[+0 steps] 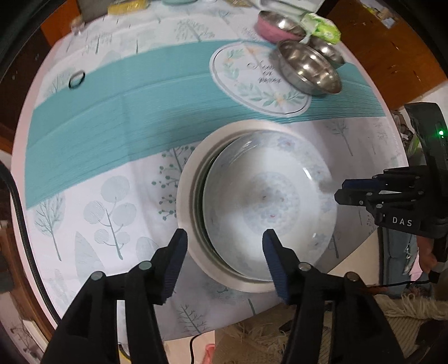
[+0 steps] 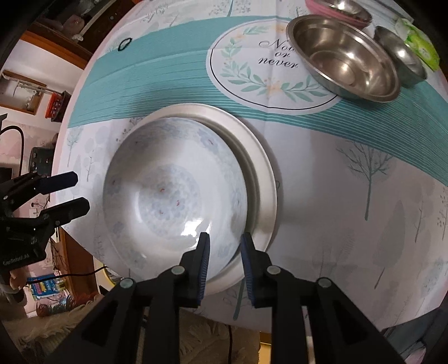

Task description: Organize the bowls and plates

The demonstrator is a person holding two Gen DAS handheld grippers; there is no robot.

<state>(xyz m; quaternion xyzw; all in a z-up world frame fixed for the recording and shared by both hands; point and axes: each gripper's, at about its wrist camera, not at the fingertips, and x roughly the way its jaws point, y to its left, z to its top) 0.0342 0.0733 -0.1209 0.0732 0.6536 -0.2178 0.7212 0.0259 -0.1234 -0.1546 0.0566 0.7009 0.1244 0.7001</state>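
1. Two grippers are hanging over a round table covered with a tablecloth [image 1: 92, 117] printed with trees and a teal band, both pointing steeply down.
2. Nested on the near part of the table, a white patterned ceramic bowl [image 1: 268, 201] is sitting inside a wider pale plate [image 1: 186, 179], shifted toward one side so that the plate's rim is showing as a crescent (in the right wrist view the crescent lies on the right).
3. The left gripper [image 1: 225, 238] is standing with its jaws spread wide, one pad outside the plate's rim and the other over the bowl's inside, and nothing is being pinched between them.
4. The right gripper [image 2: 225, 242] is holding its jaws a little apart, straddling the bowl's near edge; whether the pads are touching the rim cannot be told.
5. Three steel bowls are resting at the far side: a large steel bowl [image 2: 344, 58], a smaller steel bowl [image 2: 400, 58] just beside it, and a steel bowl in a pink holder [image 1: 277, 26] behind them.
6. A green packet [image 1: 324, 28] is lying next to the far bowls, and a dark hair tie [image 1: 77, 79] is lying alone on the teal band.
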